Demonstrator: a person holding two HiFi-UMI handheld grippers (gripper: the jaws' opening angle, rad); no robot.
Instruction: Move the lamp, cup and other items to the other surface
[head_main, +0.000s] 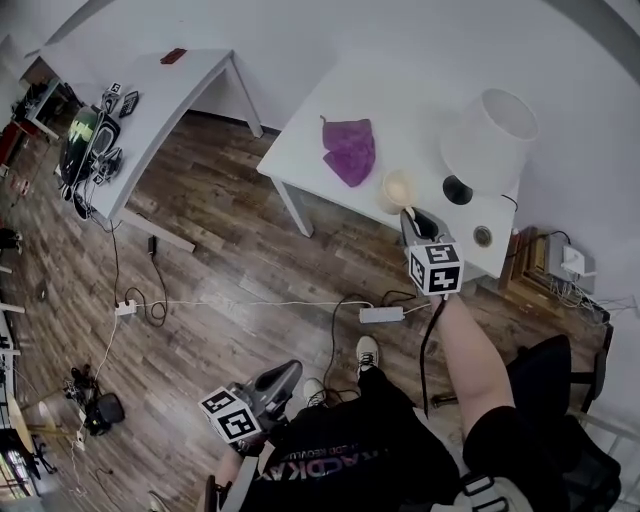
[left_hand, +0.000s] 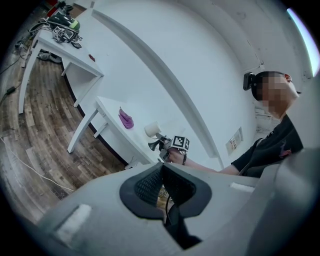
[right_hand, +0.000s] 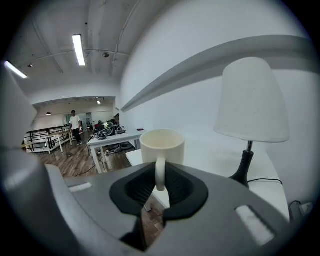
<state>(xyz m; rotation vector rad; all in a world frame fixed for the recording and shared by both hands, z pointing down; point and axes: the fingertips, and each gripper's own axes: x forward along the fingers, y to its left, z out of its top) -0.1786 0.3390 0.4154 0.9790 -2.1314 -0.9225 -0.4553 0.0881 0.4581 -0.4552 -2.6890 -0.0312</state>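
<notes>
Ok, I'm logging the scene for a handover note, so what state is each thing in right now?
cup: upright, looks empty, handle clamped between jaws.
right hand-held gripper: shut on the cup's handle.
lamp: upright on the white table, shade on, looks unlit.
purple cloth: crumpled, lying on the same table.
left hand-held gripper: shut, empty, held low, away from the table.

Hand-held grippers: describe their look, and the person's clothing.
Left hand-held gripper and right hand-held gripper: grey, black ribbed pads, each with a white cube of black square markers. Black cable trails from the right. Clothing: black short-sleeved T-shirt.
</notes>
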